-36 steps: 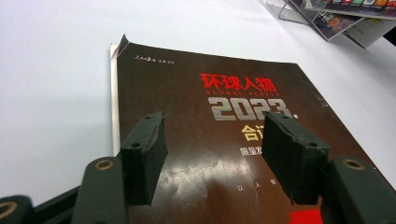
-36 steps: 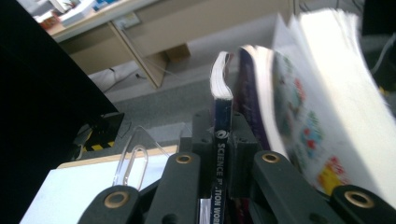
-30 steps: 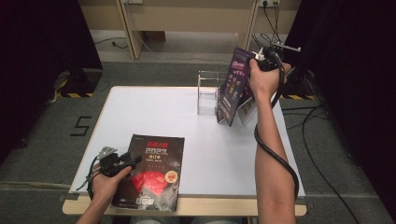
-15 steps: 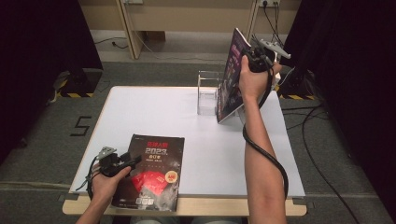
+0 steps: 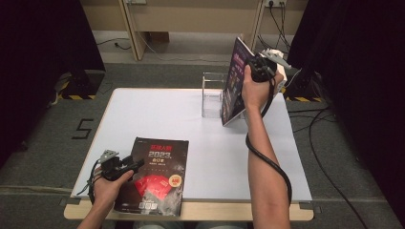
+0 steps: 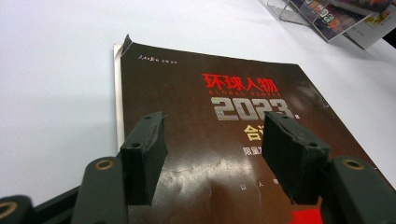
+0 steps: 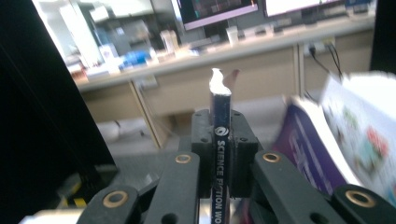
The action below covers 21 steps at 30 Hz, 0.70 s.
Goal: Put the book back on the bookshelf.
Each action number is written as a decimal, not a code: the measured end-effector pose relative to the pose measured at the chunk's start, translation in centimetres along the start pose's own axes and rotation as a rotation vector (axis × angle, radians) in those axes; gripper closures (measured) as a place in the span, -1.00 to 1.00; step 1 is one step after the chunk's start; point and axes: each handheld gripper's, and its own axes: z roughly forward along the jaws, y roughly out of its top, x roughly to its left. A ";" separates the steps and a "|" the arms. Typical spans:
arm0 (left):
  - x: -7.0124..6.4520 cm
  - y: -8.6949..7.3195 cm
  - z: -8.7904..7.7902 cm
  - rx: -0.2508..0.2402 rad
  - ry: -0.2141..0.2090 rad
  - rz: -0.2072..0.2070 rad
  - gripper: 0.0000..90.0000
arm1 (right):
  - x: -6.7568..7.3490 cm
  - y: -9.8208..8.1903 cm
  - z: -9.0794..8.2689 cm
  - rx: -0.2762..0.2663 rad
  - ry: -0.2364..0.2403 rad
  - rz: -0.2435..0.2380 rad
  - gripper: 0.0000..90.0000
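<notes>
A dark magazine (image 5: 157, 174) with "2023" on its cover (image 6: 224, 140) lies flat at the table's front left. My left gripper (image 5: 135, 165) rests over its left part, jaws open and spread above the cover (image 6: 215, 126), nothing between them. At the back right my right gripper (image 5: 258, 67) is shut on the spine of a second magazine (image 5: 234, 90), held upright above the table beside a clear acrylic stand (image 5: 212, 95). In the right gripper view the pads (image 7: 220, 135) clamp the blue spine (image 7: 219, 112), and its pages fan out to the right.
The white table (image 5: 157, 114) is bare between the two magazines. The clear stand (image 6: 289, 11) shows at the top right of the left gripper view. Cables trail on the floor at right, wooden furniture legs stand behind, and dark curtains flank both sides.
My right hand has carried the upright magazine a little left and down, closer to the clear stand. The left hand and the flat magazine have not moved.
</notes>
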 end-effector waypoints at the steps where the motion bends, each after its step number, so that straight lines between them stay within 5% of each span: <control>1: 0.0 0.0 0.0 0.000 -0.001 0.001 -0.13 | -0.2 -0.5 0.0 0.028 0.007 0.004 0.82; 3: -0.1 0.0 0.1 0.002 0.000 0.002 -0.13 | -0.3 -0.9 -0.6 0.041 -0.011 0.009 0.81; 7: -0.2 0.0 0.2 0.004 -0.001 0.006 -0.13 | -0.6 0.0 -1.2 0.200 -0.054 -0.008 0.68; 10: -0.4 -0.1 0.2 0.006 -0.003 0.010 -0.13 | -1.3 0.6 -1.5 0.269 -0.076 -0.022 0.69; 13: -0.5 -0.1 0.3 0.009 -0.005 0.008 -0.13 | -1.9 1.3 -1.7 0.312 -0.102 -0.034 0.68; 21: -0.4 -0.1 0.3 0.011 -0.006 0.010 -0.13 | -3.2 3.0 -1.5 0.401 -0.076 0.014 0.67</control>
